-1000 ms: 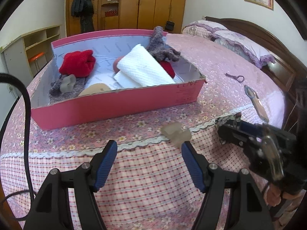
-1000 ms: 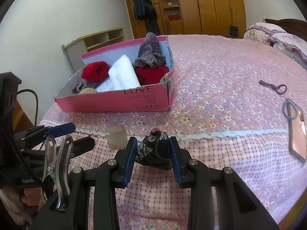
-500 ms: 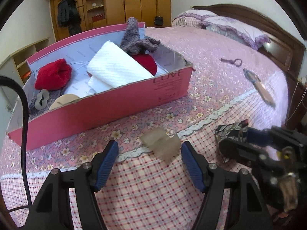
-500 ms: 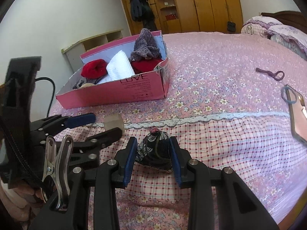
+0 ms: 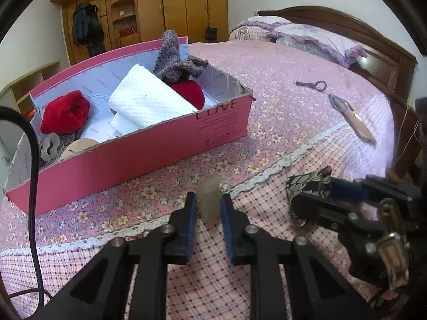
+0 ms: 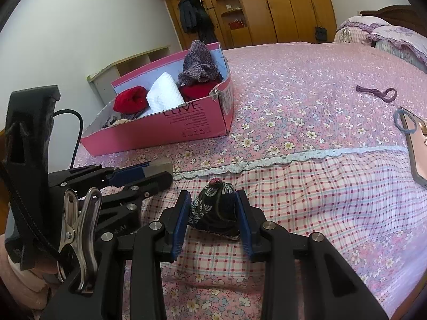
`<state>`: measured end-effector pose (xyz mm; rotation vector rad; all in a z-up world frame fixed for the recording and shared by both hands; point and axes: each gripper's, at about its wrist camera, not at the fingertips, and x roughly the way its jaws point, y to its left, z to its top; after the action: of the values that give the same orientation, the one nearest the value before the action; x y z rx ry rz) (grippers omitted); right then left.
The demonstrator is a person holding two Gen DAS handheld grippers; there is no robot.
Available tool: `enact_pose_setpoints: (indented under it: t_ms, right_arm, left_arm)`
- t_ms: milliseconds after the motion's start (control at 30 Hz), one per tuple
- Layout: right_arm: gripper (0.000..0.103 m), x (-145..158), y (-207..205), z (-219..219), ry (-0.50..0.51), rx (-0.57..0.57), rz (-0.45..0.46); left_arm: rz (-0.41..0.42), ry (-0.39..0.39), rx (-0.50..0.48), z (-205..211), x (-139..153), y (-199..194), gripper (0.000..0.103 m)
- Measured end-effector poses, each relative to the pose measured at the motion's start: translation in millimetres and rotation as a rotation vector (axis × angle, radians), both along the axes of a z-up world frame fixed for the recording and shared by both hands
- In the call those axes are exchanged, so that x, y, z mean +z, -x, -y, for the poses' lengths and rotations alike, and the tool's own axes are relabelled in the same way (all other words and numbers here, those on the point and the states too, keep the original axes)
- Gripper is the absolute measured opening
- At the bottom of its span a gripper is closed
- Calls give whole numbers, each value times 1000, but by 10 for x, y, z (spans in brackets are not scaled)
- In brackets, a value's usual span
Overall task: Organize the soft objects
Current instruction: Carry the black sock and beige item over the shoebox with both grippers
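Observation:
My left gripper point(image 5: 208, 204) is shut on a pale translucent soft block point(image 5: 209, 196) just above the bedspread, in front of the pink box point(image 5: 149, 157). The block also shows in the right wrist view point(image 6: 159, 166). My right gripper point(image 6: 213, 208) is shut on a dark patterned pouch point(image 6: 215, 213), to the right of the left gripper; the pouch shows in the left wrist view point(image 5: 307, 185). The box point(image 6: 186, 125) holds a white paper roll point(image 5: 149, 101), red knits point(image 5: 65, 112) and a grey knit point(image 5: 176, 61).
A phone point(image 5: 355, 122) with a blue hair tie lies on the bed to the right, and a purple hair band point(image 5: 312, 84) beyond it. Pillows point(image 5: 307, 34) and the headboard are at the far right. A wardrobe stands behind the box.
My left gripper moved forward and closed on the pale block, which lay loose between its open fingers before. My right gripper kept its hold on the pouch.

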<state>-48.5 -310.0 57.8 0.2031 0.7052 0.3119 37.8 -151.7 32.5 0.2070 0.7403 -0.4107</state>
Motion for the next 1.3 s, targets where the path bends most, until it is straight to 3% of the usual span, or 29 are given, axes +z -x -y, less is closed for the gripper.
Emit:
enact_pose_setpoints:
  t_ms: [600, 1300]
  right_arm:
    - [35, 115, 54, -121, 9, 13, 10]
    - [35, 467, -5, -568, 61, 107, 57]
  left_arm:
    - [23, 96, 12, -354, 265, 235, 11]
    - [100, 187, 158, -1081, 684, 262, 11]
